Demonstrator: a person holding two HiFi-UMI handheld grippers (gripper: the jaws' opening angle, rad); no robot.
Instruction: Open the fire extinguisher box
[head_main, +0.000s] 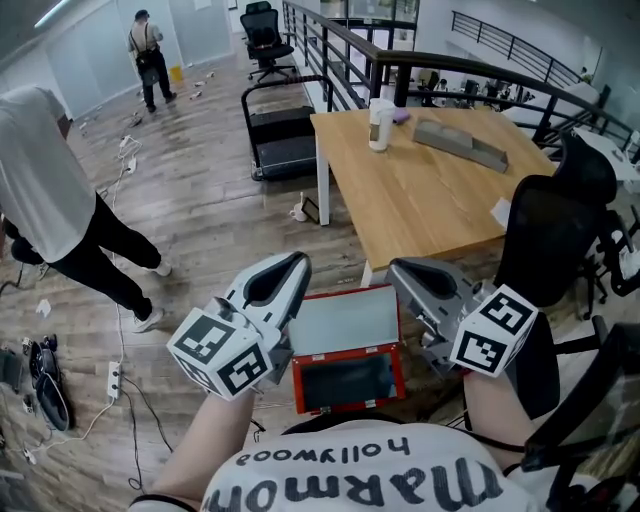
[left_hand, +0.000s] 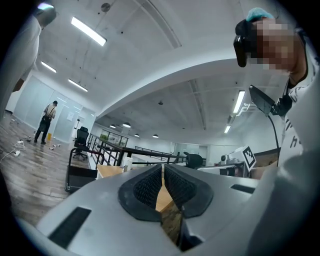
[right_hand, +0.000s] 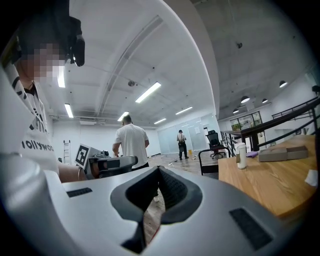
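Fire extinguisher box (head_main: 346, 328) is sitting low in front of me, just beyond my chest and between my two tongs. I am holding the left gripper (head_main: 292, 266) along its left edge and the right gripper (head_main: 402, 272) by its upper right corner; whether either is touching it I cannot tell. Both are pointing away from me. In the left gripper view the left gripper (left_hand: 163, 169) is keeping its ribbed pads together at the tips and gripping nothing; the right gripper (right_hand: 158, 172) is doing the same in its own view.

A wooden table (head_main: 430, 200) is standing right behind the box, carrying a white bottle (head_main: 379, 125) and a long grey block (head_main: 461, 145). A black chair (head_main: 548, 240) is crowding the right side, and a person in a white shirt (head_main: 40, 190) is standing well apart at the left, near a power strip (head_main: 112, 378) lying on the wooden floor (head_main: 200, 220).

The box's long axis is running left to right between the tongs, its grey panel lying farther from me and its dark window (head_main: 346, 381) nearer me. Bare floor is lying open to the left, while the table edge and chair are hemming in the far and right sides
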